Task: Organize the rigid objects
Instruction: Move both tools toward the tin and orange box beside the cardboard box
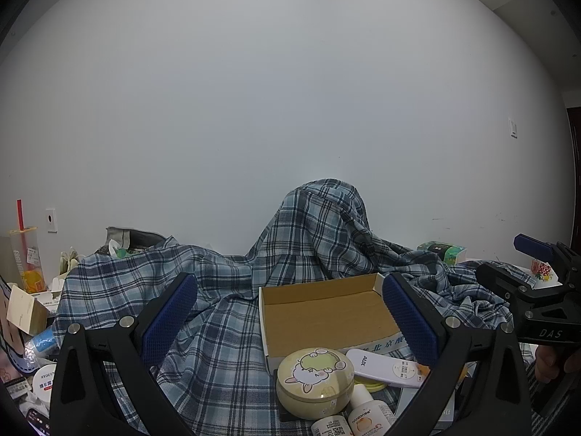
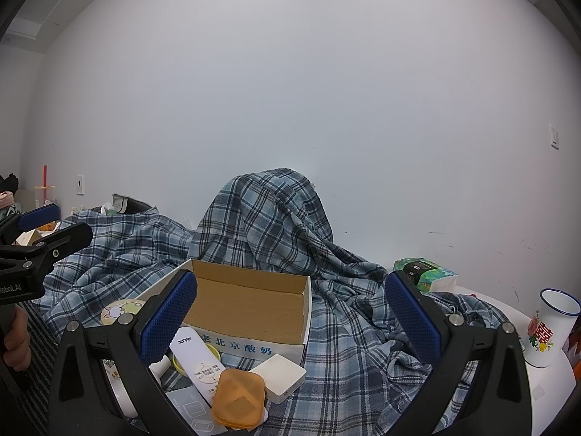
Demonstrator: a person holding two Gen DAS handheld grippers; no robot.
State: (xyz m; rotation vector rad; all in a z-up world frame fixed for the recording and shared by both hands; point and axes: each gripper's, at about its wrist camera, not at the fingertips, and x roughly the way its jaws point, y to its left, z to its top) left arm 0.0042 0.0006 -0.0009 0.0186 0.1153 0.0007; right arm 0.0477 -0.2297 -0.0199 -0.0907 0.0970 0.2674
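An empty open cardboard box point(image 1: 326, 314) point(image 2: 250, 301) sits on a blue plaid cloth point(image 1: 218, 290) point(image 2: 345, 327). In front of it lie a round yellow rabbit tin point(image 1: 315, 381) point(image 2: 121, 310), a white AUX remote point(image 1: 386, 363) point(image 2: 198, 359), white bottles point(image 1: 366, 412), an orange plastic case point(image 2: 238, 401) and a white square box point(image 2: 279, 376). My left gripper point(image 1: 290, 319) is open and empty above the tin. My right gripper point(image 2: 290, 319) is open and empty above the remote and box.
The cloth humps up over something behind the box point(image 2: 268, 218). A tissue pack point(image 2: 425, 272) and an enamel cup point(image 2: 550, 327) stand at the right. A drink cup point(image 1: 27, 258), small boxes and jars point(image 1: 45, 385) crowd the left.
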